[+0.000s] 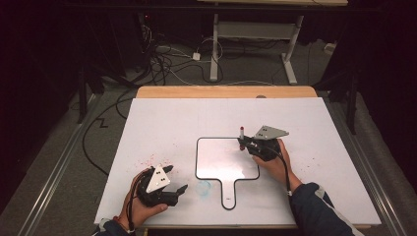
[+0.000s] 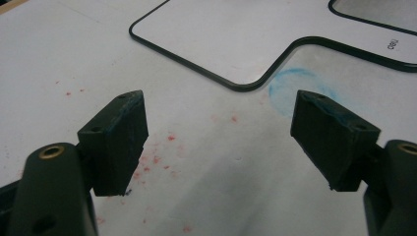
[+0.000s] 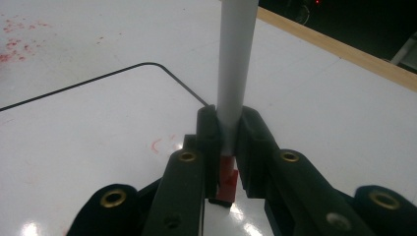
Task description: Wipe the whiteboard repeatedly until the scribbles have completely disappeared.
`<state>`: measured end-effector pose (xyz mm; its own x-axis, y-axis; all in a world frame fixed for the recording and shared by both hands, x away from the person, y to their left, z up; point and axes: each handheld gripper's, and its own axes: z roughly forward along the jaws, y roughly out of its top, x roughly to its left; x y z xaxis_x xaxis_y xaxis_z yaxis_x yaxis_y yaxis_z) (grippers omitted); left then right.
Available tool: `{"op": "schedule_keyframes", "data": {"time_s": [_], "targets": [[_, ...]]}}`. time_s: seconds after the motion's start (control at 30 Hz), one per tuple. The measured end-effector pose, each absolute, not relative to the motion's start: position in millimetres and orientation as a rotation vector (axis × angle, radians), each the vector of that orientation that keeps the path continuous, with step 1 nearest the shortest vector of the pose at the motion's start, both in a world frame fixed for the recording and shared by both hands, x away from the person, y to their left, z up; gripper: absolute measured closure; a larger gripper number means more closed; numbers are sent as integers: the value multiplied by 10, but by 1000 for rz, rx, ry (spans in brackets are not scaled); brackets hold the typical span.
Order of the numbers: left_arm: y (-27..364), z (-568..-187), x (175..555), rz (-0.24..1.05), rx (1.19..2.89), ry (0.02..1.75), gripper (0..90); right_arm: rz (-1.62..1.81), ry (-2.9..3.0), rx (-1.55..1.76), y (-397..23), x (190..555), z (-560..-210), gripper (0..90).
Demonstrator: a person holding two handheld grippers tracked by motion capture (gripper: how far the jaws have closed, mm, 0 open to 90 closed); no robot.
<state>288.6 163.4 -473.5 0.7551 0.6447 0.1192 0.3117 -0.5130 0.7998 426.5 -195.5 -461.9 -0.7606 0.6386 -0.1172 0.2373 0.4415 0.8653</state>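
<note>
Fingers (image 2: pixel 120 142) of the left gripper (image 1: pixel 174 179) stand wide apart with nothing between them, held low over the near left part of the white surface (image 1: pixel 162 123) by the person's left hand (image 1: pixel 142 209). Red speckles (image 1: pixel 152 160) dot the surface just beyond it, and a faint blue smudge (image 1: pixel 203 187) lies just to its right, close to the handle of the small whiteboard (image 1: pixel 221 162). That whiteboard, white with a thin dark rim and a short handle pointing toward the near edge, lies flat at the middle of the surface. A small red mark (image 3: pixel 156 145) shows on its face in the right gripper view.

At the whiteboard's far right corner, the right gripper (image 1: pixel 244 143) is closed on a white marker (image 3: pixel 236 64), which stands upright with its red tip (image 3: pixel 227 181) down between the fingers (image 3: pixel 209 142), at or just above the board. The right hand (image 1: pixel 275 164) holds this gripper from the near right, a dark sleeve (image 1: pixel 317 209) behind it.

A wooden edge (image 1: pixel 226 92) runs along the far side of the surface. Beyond it the room is dark, with cables (image 1: pixel 167 59) on a grey floor and the white legs of another table (image 1: pixel 253 29).
</note>
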Motion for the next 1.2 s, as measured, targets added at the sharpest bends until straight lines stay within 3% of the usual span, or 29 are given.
{"op": "schedule_keyframes", "data": {"time_s": [0.33, 0.73, 1.2], "targets": [[1645, -4735, 2888, 524, 2130, 719, 213, 1189, 2159, 868, -2212, 4419, -4613, 821], [1639, -4735, 2886, 523, 2131, 715, 213, 1287, 2256, 737, -1783, 4224, -4648, 820], [1634, -4731, 2878, 525, 2131, 713, 213, 1148, 2147, 873, -2187, 4387, -4605, 821]]}}
